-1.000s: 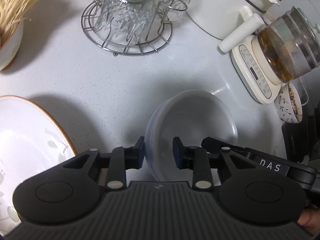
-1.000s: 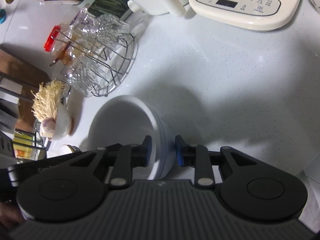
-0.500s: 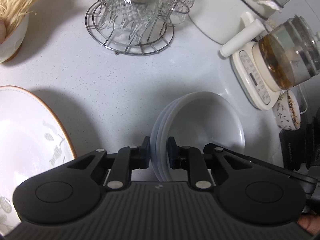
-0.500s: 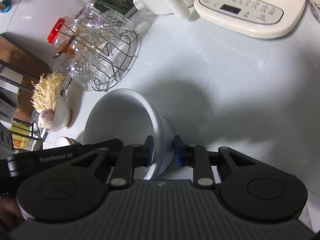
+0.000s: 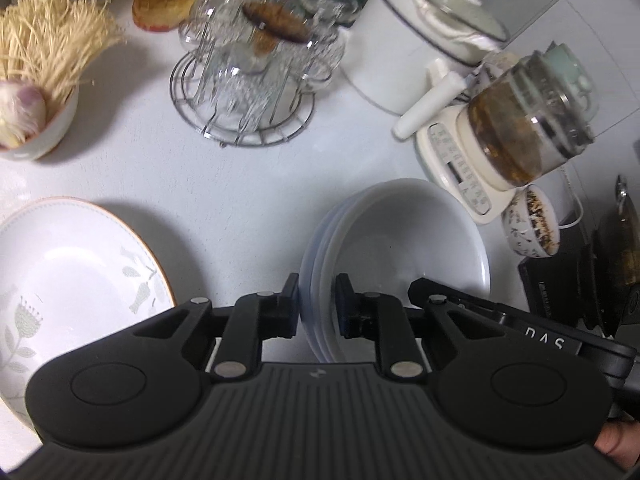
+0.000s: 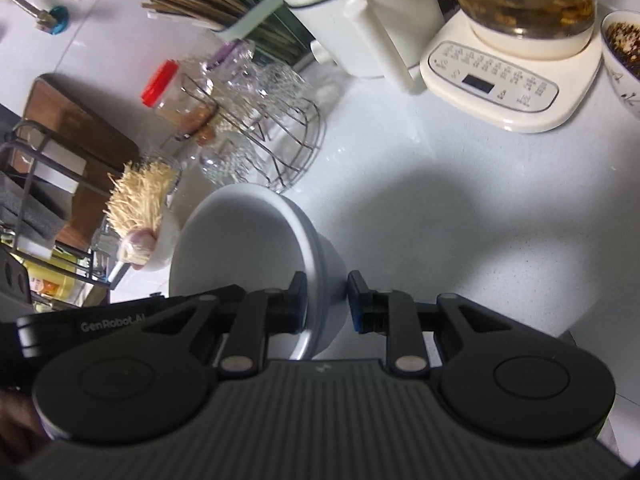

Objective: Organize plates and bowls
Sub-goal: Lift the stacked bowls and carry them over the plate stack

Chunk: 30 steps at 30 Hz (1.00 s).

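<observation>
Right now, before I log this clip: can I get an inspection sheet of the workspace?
Surface: white countertop, shadowed.
Job's things: stack of white bowls; leaf-patterned plate beside it.
Clutter: wire rack of glasses, tea kettle on base, white pot, speckled cup, chopsticks.
Grippers: left gripper and right gripper clamp opposite rims of the stack.
Cables: white cord behind the kettle.
Surroundings: wooden board.
</observation>
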{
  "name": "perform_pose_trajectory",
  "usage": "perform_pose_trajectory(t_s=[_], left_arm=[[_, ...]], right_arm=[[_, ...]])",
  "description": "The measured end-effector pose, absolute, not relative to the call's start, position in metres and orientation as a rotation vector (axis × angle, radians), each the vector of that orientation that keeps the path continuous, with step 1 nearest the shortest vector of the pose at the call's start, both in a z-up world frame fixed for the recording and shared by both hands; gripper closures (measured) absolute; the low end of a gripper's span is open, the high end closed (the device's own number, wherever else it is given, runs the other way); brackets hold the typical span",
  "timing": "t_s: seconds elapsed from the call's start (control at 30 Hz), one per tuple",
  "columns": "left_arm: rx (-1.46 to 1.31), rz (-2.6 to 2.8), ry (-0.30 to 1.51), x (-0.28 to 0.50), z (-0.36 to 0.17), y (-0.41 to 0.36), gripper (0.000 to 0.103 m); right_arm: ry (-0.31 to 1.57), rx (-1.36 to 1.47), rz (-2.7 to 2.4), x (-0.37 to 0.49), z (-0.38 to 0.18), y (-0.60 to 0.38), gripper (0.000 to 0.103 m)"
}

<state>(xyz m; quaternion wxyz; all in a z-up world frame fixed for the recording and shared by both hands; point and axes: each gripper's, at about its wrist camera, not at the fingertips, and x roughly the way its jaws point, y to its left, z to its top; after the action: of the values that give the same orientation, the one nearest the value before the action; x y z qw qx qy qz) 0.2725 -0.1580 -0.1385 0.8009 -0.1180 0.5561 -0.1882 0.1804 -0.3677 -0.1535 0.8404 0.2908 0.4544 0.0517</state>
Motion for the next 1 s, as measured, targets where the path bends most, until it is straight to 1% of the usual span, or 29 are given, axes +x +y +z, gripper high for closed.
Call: perform_pose_trajectory(t_s=[0.27,0.5,1.0], left_arm=[[-0.232,-0.45,1.154,0.264,-0.114,-0.151,0.083],[-0.231,-0.436,1.107,0.256,-0.102,-0.131,0.083],[-0.324,-0.335,1.055,0.23,-0.096,-0.043,0.083]], right_arm=[[0.91,0.601,0.089,0.167,-0.132,-0.361,0.078],[0.879,0.585,0.109,0.165,-0.121,-0.341,0.078],[0.885,0.494,0.231,0.172,-0.105,-0.271,0.078]])
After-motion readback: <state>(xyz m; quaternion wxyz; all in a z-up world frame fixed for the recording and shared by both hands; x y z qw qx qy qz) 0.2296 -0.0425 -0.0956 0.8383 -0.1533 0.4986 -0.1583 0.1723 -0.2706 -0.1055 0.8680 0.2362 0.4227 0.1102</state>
